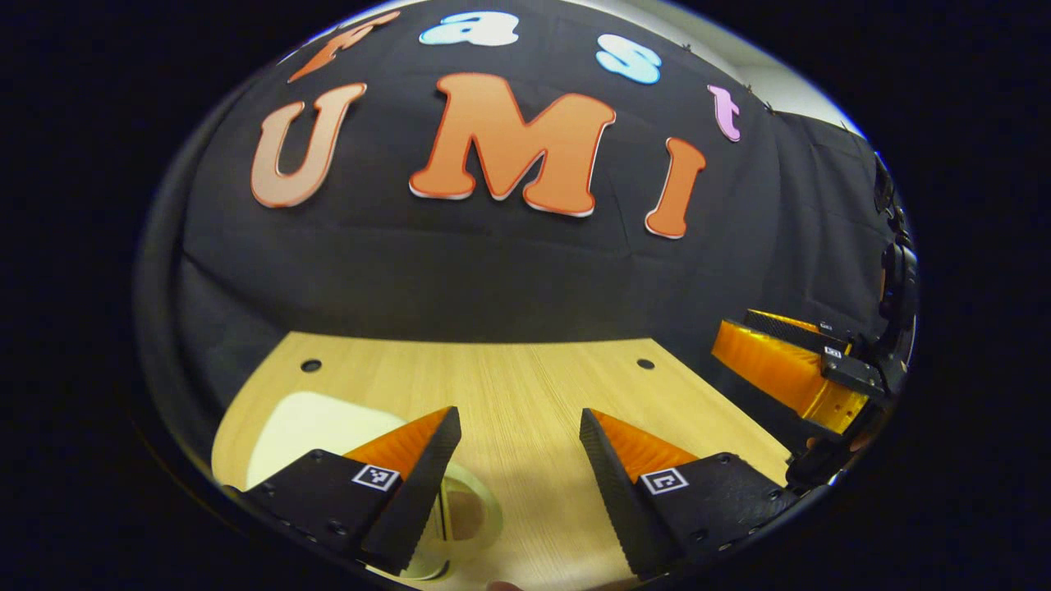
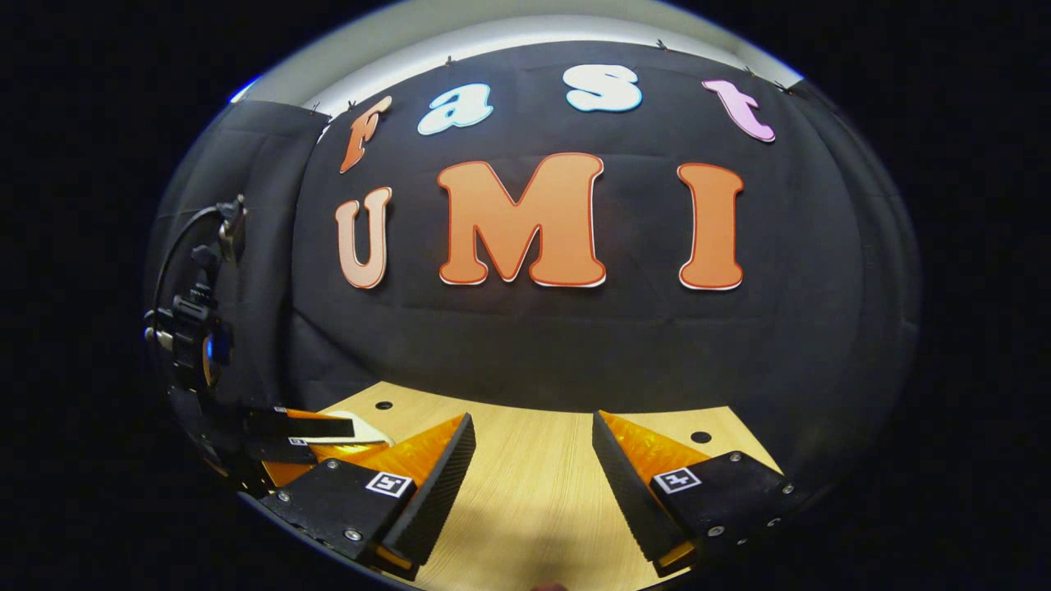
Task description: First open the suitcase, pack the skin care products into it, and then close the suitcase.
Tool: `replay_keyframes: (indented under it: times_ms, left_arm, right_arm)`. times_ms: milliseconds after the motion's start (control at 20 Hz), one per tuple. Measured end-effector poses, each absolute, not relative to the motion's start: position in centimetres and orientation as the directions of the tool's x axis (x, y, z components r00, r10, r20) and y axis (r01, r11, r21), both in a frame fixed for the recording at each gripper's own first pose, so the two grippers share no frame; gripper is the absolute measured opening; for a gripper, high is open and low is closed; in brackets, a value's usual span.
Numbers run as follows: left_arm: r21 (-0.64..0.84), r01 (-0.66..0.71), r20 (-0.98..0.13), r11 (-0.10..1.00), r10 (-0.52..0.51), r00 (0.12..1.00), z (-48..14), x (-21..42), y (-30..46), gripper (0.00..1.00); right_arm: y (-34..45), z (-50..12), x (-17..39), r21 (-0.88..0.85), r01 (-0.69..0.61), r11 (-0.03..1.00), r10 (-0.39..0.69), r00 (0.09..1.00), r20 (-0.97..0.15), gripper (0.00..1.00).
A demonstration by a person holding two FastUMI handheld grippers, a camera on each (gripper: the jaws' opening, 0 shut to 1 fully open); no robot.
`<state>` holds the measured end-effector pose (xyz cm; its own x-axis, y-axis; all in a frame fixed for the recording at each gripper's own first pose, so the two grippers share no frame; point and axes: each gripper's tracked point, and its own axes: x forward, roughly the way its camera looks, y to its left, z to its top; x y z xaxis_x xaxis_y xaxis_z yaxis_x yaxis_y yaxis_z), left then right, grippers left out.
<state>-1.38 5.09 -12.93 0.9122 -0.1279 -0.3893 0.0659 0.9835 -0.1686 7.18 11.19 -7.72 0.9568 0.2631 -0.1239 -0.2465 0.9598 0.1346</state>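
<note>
My left gripper (image 1: 519,427) stands open above a light wooden table (image 1: 525,386), with nothing between its fingers. A pale cream object with rounded corners (image 1: 308,427) lies flat on the table at the left, partly hidden by the left finger; I cannot tell whether it is the suitcase. A round, pale, ring-like item (image 1: 475,513) sits just behind that finger. My right gripper (image 2: 532,435) is open too, over bare table (image 2: 534,476). It hangs at the right edge of the left gripper view as the right gripper (image 1: 735,331), off the table's side.
The black cloth wall rises close behind the table's far edge. Two small dark holes (image 1: 310,365) (image 1: 645,363) mark the tabletop near that edge. In the right gripper view, the left gripper (image 2: 349,439) and its cabled body (image 2: 193,328) stand at the left.
</note>
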Motion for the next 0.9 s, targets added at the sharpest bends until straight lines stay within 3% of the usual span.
replay_keyframes:
  times_ms: [50,150,450,900]
  left_arm:
    - [-0.149,0.052,-0.361,0.987,-0.104,0.927,-12.6,-1.3,5.8,0.96]
    - [-0.122,0.016,-0.303,0.992,-0.053,0.951,-11.2,-1.1,6.7,0.91]
    - [-0.072,-0.061,-0.113,0.996,0.053,0.992,-7.0,-1.3,7.8,0.96]
    - [-0.026,-0.082,-0.112,0.996,0.079,0.991,-6.3,-1.5,7.7,0.96]
  right_arm:
    - [11.1,-7.1,7.2,0.13,-0.241,0.962,0.255,0.961,-0.103,0.92]
    - [11.3,-6.3,7.3,0.126,-0.242,0.962,0.252,0.965,-0.072,0.92]
    - [11.9,-4.3,6.8,0.11,-0.267,0.957,0.266,0.964,0.025,0.93]
    - [12.4,-3.7,6.5,0.104,-0.285,0.953,0.28,0.958,0.054,0.93]
